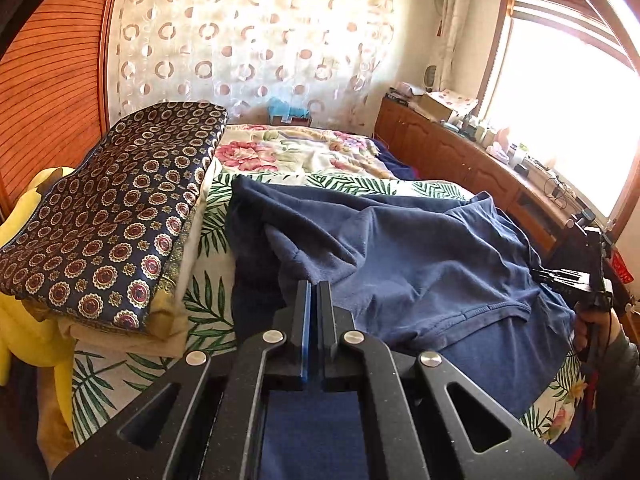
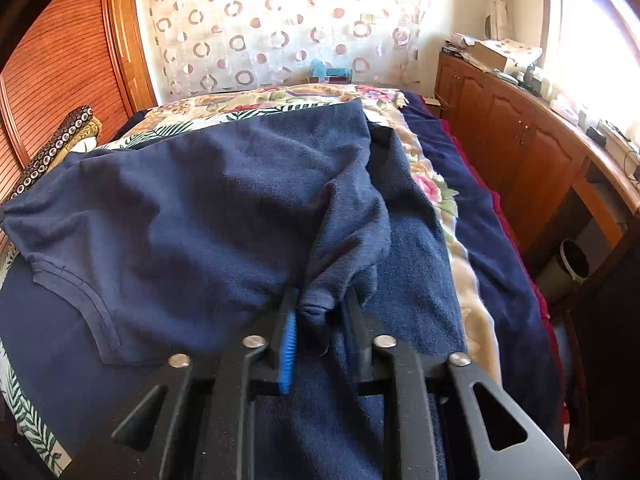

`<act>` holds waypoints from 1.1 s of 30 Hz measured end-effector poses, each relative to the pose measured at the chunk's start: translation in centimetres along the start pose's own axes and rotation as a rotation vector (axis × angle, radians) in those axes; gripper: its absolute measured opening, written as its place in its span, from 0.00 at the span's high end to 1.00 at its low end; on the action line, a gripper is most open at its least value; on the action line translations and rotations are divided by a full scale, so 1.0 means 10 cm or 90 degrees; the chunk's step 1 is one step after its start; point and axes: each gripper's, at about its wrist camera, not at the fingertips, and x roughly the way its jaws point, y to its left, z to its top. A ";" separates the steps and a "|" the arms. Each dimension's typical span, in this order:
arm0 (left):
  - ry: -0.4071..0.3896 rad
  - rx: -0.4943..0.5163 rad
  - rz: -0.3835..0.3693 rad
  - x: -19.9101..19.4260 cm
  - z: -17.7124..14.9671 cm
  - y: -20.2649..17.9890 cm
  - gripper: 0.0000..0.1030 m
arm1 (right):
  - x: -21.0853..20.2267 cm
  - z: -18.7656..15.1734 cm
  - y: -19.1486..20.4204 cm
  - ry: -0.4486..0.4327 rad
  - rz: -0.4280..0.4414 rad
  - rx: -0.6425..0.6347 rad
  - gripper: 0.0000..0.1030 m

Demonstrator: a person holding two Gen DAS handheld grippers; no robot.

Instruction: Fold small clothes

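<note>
A navy blue T-shirt (image 1: 420, 256) lies rumpled on the bed, its neckline toward the near right; it also shows in the right wrist view (image 2: 192, 208). My left gripper (image 1: 314, 286) is shut on a fold of the shirt's left edge. My right gripper (image 2: 318, 300) has its jaws a little apart with a bunch of the shirt's right side clamped between them. The right gripper also shows in the left wrist view (image 1: 560, 276), at the shirt's far right, with a hand on its handle.
The bed has a leaf-print sheet (image 1: 208, 300) and a floral blanket (image 1: 296, 152). A folded patterned quilt stack (image 1: 112, 224) sits at the left, a yellow plush (image 1: 24, 320) beside it. Wooden cabinets (image 2: 520, 140) run along the right under a bright window.
</note>
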 end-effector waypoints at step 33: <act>0.018 -0.012 0.026 -0.39 -0.65 0.09 0.97 | -0.98 -0.85 -0.19 -0.062 0.017 0.018 0.94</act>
